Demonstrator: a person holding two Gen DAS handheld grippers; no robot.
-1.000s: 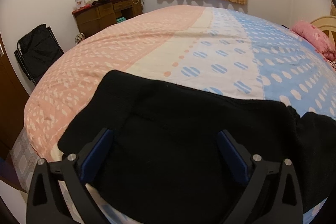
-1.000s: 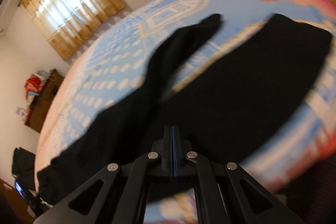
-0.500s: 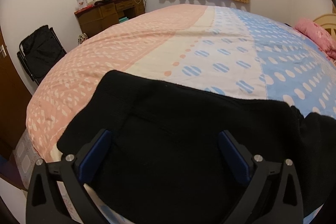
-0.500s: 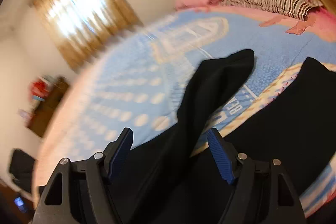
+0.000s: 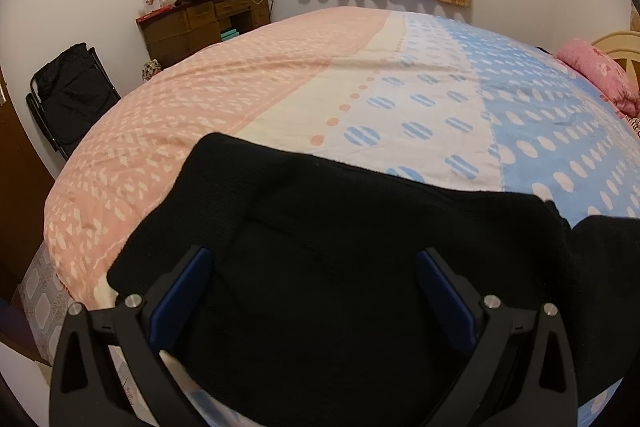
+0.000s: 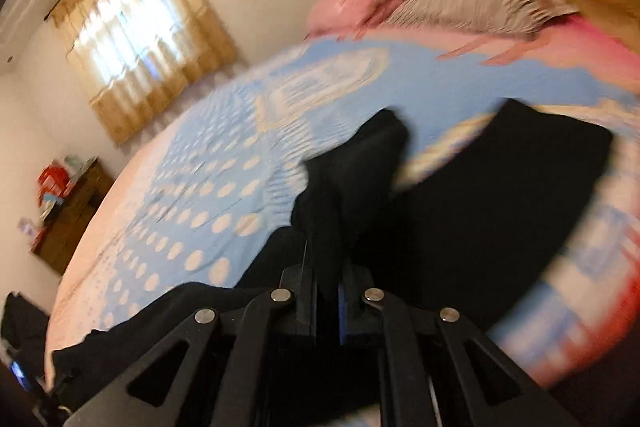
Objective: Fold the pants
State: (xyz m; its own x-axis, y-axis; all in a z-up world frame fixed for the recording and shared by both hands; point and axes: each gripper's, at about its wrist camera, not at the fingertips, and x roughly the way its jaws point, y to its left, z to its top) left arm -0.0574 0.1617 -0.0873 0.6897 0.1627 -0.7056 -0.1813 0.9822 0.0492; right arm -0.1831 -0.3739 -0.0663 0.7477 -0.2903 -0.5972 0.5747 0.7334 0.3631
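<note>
Black pants (image 5: pixel 340 267) spread on near edge of bed (image 5: pixel 280 75). Left tongs (image 5: pixel 316 291) wide open above waist end, holding nothing. Right tongs (image 6: pixel 324 291) pinched shut on leg fold. Fabric looks soft, light, limp; best gripped at hem or edge.

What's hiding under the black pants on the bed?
Under the black pants you can see only the bedspread, pink, cream and blue with dots, showing around their edges. Whatever lies right beneath the cloth is covered, so nothing else can be told.
</note>
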